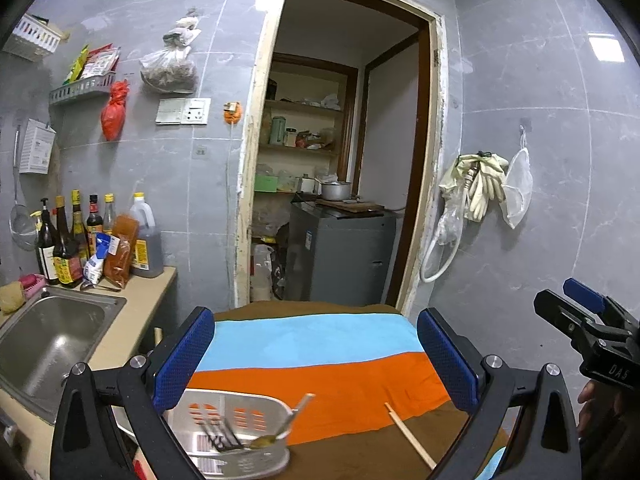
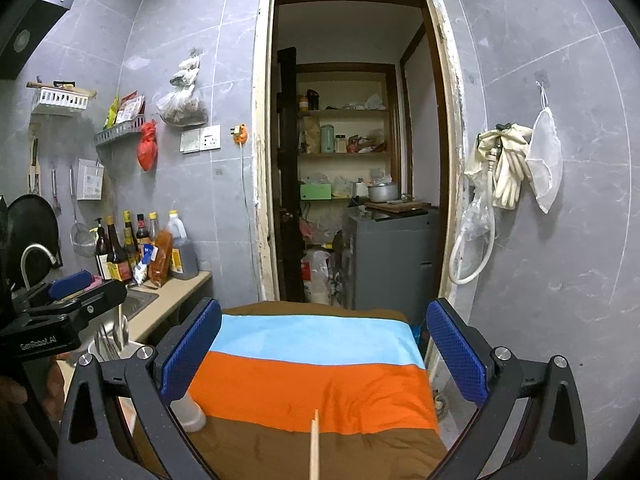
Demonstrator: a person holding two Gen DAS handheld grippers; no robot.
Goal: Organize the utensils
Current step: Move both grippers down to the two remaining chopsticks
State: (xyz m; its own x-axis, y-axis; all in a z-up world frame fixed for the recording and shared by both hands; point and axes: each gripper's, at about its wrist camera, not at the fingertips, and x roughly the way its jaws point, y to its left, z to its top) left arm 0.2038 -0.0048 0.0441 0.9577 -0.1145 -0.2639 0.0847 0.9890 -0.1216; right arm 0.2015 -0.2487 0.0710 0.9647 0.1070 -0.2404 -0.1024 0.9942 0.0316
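Both hand-held grippers hang with jaws spread wide and nothing between the blue pads: the left gripper (image 1: 314,354) above a perforated metal basket (image 1: 240,440) at the near left edge of a striped cloth (image 1: 320,372), the right gripper (image 2: 320,352) above the same cloth. In the basket lie a fork (image 1: 222,436) and a spoon (image 1: 280,426), its handle tilted up over the rim. One wooden chopstick (image 1: 410,436) lies loose on the brown band of the cloth, just right of the basket and apart from it, so the sorting looks unfinished (the right wrist view shows the stick's end pointing straight up the frame from below). Beyond the cloth's left side run a steel sink (image 1: 52,332) and a counter (image 1: 144,304) crowded with sauce bottles (image 1: 76,240); farther back a doorway (image 1: 340,160) opens on pantry shelves, and rubber gloves (image 1: 482,184) hang on the tiled wall. The likely trouble ahead: a thin stick lying flat on soft fabric gives wide pads little to bite, so a pinch could snag the cloth and drag it, nudge the basket toward the table's edge, or send the stick rolling off
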